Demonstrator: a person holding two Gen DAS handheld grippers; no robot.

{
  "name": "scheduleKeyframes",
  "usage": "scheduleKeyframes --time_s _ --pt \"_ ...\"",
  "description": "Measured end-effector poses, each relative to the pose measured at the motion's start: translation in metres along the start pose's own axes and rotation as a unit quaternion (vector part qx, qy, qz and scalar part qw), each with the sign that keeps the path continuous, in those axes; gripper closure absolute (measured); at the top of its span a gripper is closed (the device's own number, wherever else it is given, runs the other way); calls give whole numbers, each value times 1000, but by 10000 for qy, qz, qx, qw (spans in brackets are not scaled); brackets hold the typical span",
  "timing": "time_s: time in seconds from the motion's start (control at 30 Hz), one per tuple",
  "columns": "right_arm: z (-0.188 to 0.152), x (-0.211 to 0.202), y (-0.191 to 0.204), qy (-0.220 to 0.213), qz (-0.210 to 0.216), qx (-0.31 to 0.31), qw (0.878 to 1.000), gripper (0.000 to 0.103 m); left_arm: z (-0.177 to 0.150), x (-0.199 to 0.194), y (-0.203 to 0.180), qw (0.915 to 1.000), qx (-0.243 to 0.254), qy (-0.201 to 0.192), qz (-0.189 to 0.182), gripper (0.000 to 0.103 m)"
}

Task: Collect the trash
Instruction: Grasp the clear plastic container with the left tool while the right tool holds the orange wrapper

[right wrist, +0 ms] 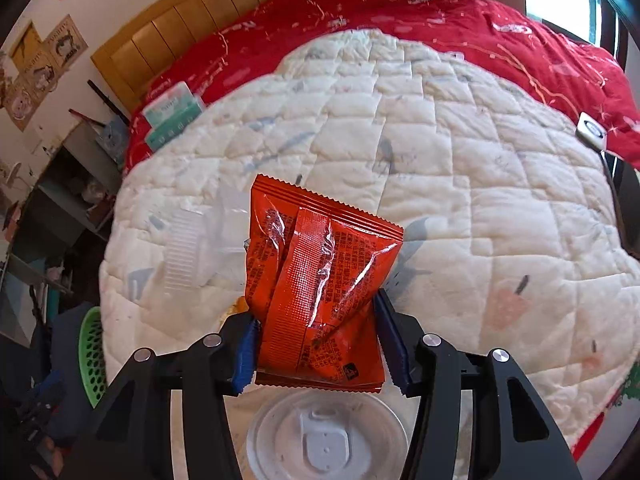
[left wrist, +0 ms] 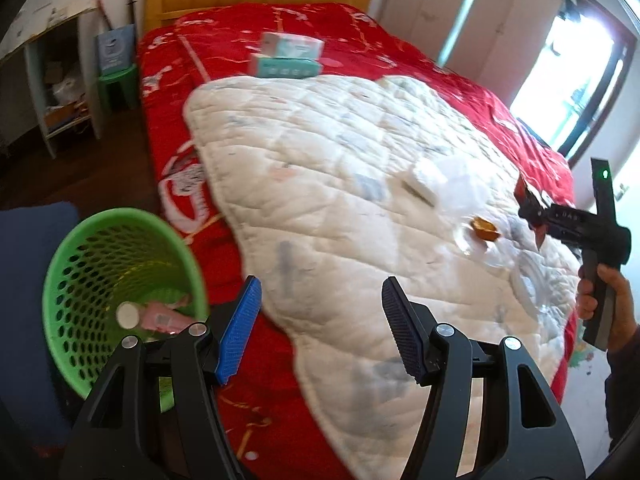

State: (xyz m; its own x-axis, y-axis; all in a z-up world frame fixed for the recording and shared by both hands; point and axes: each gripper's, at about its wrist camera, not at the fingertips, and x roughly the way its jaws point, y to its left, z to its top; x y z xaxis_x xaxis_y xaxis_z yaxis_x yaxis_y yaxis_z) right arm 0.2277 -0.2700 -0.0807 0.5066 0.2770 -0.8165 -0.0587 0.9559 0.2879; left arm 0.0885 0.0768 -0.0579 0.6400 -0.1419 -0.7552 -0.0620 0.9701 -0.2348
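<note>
**Right fingers clamped, left fingers apart**

The left gripper point(left wrist: 320, 328) tilts downward with its two fingers point(left wrist: 240, 330) spread wide and nothing between them. The right gripper point(right wrist: 316, 344) also angles down, its fingers point(right wrist: 246, 354) pressed against both sides of a red snack packet point(right wrist: 316, 276). A hand point(left wrist: 608, 300) grasps the right gripper's handle, sleeve at the wrist.

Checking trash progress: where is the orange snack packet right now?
In the right wrist view the orange snack packet is pinched in the right gripper, above the white quilt, with a white plastic lid just below it.
</note>
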Motion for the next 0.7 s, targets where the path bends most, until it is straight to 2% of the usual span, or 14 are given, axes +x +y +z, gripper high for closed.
scheduleKeyframes --time_s 0.4,0.5,0.7 --pt "-19 -52 -17 -291 117 -59 9995 52 21 39 -96 9946 764 104 -689 41" --pt "-24 -59 -23 -315 138 -34 9994 52 30 48 -116 9923 908 86 -842 45" --pt "-34 -67 -30 -333 210 -8 9992 52 50 79 -150 9887 1207 117 -880 53"
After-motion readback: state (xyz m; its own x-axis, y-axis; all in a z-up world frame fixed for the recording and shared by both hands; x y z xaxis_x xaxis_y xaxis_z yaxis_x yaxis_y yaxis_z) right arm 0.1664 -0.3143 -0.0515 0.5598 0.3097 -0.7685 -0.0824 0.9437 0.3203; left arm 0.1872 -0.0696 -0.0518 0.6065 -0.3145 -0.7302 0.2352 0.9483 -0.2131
